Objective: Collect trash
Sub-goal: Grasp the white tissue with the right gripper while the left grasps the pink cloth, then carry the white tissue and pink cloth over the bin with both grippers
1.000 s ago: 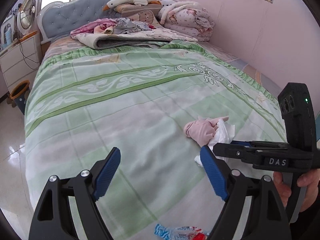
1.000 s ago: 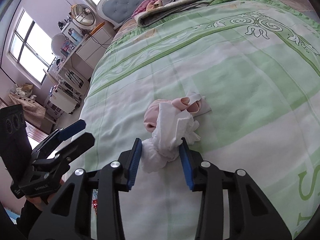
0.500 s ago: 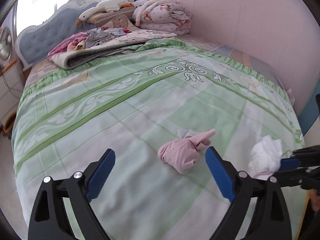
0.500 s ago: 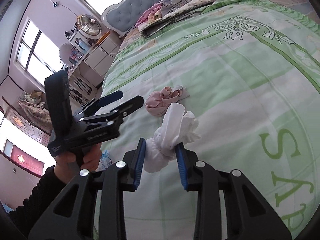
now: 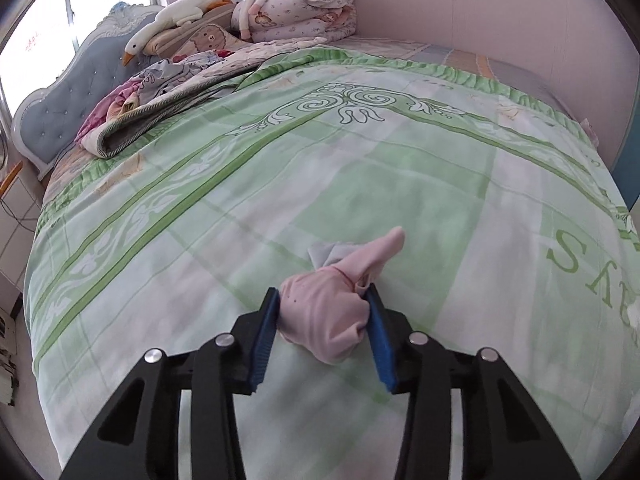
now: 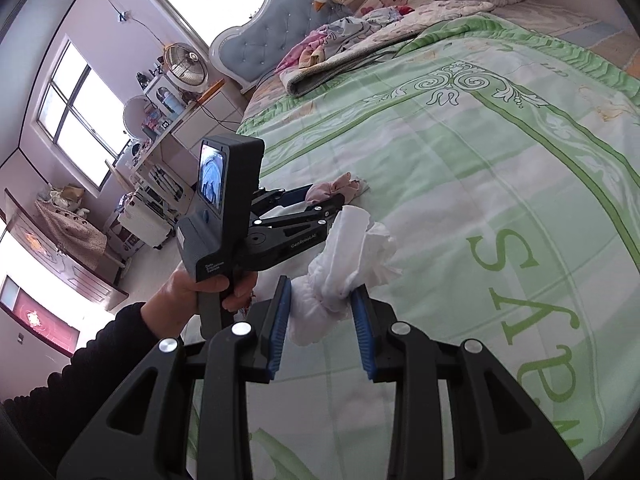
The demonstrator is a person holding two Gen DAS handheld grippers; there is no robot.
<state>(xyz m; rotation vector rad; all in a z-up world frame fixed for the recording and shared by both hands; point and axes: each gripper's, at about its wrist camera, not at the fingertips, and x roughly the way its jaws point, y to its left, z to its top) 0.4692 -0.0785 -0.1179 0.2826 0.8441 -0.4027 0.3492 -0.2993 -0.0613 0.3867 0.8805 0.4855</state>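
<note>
A crumpled pink cloth bundle [image 5: 324, 320] lies on the green patterned bedspread [image 5: 400, 160], with a pale scrap [image 5: 324, 252] tucked just behind it. My left gripper [image 5: 322, 292] straddles the bundle; its jaws are closing and both blue pads touch the bundle's sides. From the right wrist view, the left gripper [image 6: 320, 196] shows at the pink bundle [image 6: 340, 188], with a hand [image 6: 188, 284] on its handle. My right gripper [image 6: 322, 286] is shut on a wad of white tissue [image 6: 348, 252], held up off the bedspread [image 6: 480, 160].
A folded quilt [image 5: 168, 108], a goose plush [image 5: 172, 20] and rolled bedding [image 5: 296, 8] crowd the headboard end. A pink wall [image 5: 500, 20] runs along the bed's far side. Beside the bed stand a desk [image 6: 188, 120] and a fan [image 6: 186, 64].
My left gripper moved up to the pink bundle and its wide jaws narrowed onto it. My right gripper carried the white tissue up and away from the pink bundle.
</note>
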